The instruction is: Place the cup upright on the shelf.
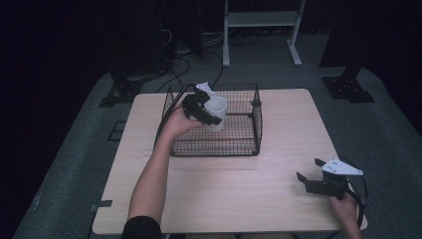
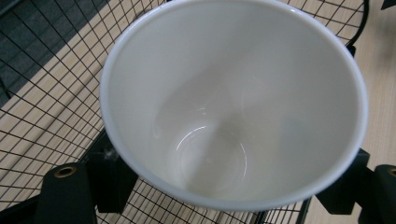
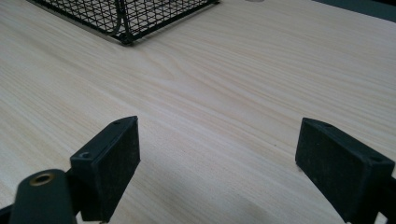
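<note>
The left tool (image 1: pixel 209 112) is pinching the white, smooth, empty ceramic cup (image 1: pixel 217 112) inside the black wire-mesh basket (image 1: pixel 251 149), upper centre of frame, mouth tilting toward the tool. The right tool (image 1: pixel 311 172) is resting spread on the light wooden counter (image 1: pixel 239 189), lower right, well apart.

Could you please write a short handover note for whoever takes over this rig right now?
Left gripper: shut on the white ceramic cup, jaws on its outer sides, held over the black wire mesh basket. The left gripper view looks straight into the cup; it is empty.
Right gripper: open, holding nothing, low over the light wooden table near its right front corner, well apart from the basket.
Done: cup gripped and brought to the basket.
Left: whether the cup already touches the basket floor cannot be told; probably lower it, open the jaws and draw the left gripper back.
</note>
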The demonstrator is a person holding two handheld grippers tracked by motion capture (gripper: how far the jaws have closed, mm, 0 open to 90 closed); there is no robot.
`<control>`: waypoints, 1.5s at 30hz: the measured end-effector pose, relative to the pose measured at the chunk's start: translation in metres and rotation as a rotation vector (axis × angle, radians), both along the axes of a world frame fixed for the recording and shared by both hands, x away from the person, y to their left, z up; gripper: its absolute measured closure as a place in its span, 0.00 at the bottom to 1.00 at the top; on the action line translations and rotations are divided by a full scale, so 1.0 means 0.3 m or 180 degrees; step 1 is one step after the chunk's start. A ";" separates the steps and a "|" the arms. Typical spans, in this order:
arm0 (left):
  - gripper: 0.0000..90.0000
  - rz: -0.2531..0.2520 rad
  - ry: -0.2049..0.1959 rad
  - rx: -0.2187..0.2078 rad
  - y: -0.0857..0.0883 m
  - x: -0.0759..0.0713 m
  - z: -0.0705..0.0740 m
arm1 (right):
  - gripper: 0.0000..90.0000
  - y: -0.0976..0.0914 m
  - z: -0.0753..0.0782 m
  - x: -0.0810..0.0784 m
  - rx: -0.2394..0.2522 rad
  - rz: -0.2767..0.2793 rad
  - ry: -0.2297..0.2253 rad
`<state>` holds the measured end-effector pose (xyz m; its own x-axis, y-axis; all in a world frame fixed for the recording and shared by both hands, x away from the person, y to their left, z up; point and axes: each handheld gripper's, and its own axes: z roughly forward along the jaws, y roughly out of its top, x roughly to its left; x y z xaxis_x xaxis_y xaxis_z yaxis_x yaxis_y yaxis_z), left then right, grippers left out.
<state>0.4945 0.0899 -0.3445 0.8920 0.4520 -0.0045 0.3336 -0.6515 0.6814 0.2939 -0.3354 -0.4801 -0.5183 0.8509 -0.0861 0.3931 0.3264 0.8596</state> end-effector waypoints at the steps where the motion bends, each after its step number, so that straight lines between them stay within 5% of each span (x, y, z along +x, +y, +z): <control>1: 0.24 0.0012 0.0019 0.0003 0.000 0.004 -0.005 | 0.15 0.000 0.000 0.000 0.0003 0.0000 -0.0003; 25: 0.24 0.0172 0.0231 0.0030 0.009 0.087 -0.096 | 0.15 -0.004 0.000 0.001 0.0027 0.0000 0.0002; 45: 0.24 0.0069 0.0394 0.0161 -0.033 0.112 -0.167 | 0.15 -0.005 0.000 0.000 0.0040 -0.0004 -0.0014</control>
